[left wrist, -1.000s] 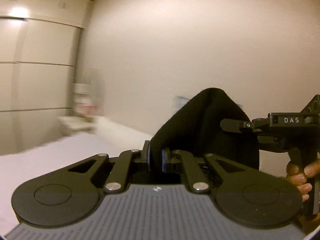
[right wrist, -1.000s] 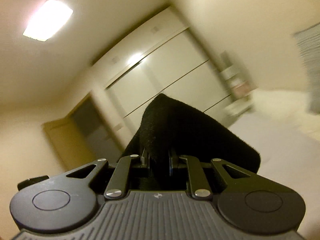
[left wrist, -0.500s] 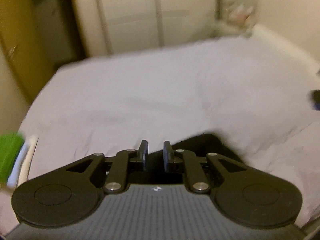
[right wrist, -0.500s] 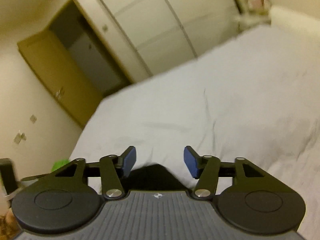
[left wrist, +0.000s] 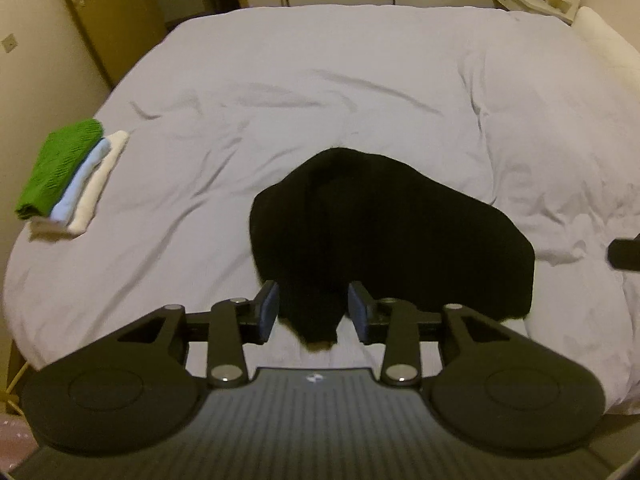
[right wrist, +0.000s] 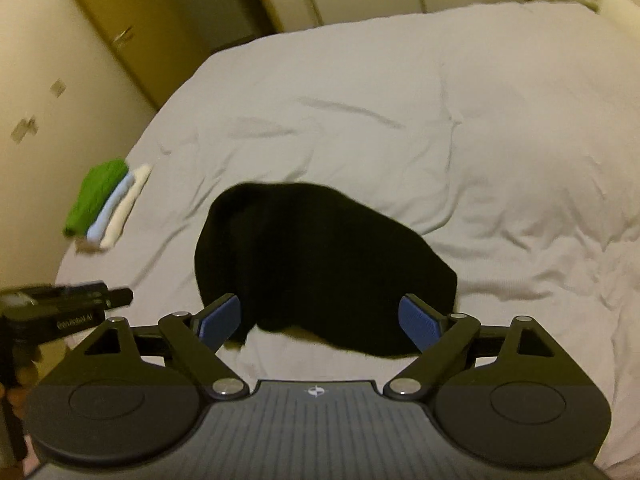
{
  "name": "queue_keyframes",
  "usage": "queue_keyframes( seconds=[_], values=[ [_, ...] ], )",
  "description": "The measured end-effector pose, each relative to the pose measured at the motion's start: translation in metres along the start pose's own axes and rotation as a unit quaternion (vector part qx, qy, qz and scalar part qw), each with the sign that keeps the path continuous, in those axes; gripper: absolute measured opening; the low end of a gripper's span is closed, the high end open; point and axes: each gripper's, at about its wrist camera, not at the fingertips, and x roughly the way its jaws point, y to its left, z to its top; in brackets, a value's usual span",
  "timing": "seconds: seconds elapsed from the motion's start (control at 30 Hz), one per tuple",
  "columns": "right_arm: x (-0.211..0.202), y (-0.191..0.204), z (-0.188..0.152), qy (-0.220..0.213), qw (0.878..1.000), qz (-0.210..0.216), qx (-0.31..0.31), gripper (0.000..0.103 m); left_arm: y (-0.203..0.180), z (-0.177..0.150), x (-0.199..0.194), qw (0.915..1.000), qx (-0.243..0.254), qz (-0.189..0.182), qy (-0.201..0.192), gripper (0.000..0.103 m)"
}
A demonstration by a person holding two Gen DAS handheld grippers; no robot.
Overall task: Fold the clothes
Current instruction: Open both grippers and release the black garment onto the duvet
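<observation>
So the black garment [left wrist: 384, 236] is lying in a heap on the bed [left wrist: 320, 92]. My left gripper [left wrist: 313, 312] is released, a corner between its fingers, my right gripper [right wrist: 320, 320] spread wide. Folded stack [left wrist: 68, 176] sits off left
</observation>
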Motion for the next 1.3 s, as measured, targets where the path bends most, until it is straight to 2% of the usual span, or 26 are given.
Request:
queue_keyframes(
  seconds=[0.17,0.3,0.5,0.67,0.93,1.3],
  values=[
    [-0.023,0.004,-0.013,0.009,1.000,0.006,-0.020,0.089,-0.011,-0.017,-0.020,0.9998,-0.012,0.013,0.002,0.043],
    [-0.035,0.001,-0.036,0.018,1.000,0.002,-0.014,0.089,-0.019,-0.043,-0.041,0.9995,-0.021,0.025,0.000,0.044],
    [-0.049,0.002,-0.073,0.033,0.999,0.008,-0.021,0.089,-0.021,-0.088,-0.061,0.9975,-0.038,0.052,0.029,0.046],
    [-0.059,0.009,-0.091,0.031,0.999,0.014,-0.035,0.089,-0.029,-0.112,-0.083,0.9962,-0.049,0.066,0.027,0.048],
    [-0.080,0.018,-0.106,0.014,0.998,0.020,-0.054,0.089,-0.041,-0.130,-0.114,0.9962,-0.050,0.071,0.001,0.057],
    [-0.093,0.017,-0.108,0.000,0.998,0.010,-0.060,0.089,-0.050,-0.129,-0.125,0.9970,-0.046,0.060,-0.020,0.059]
  ],
)
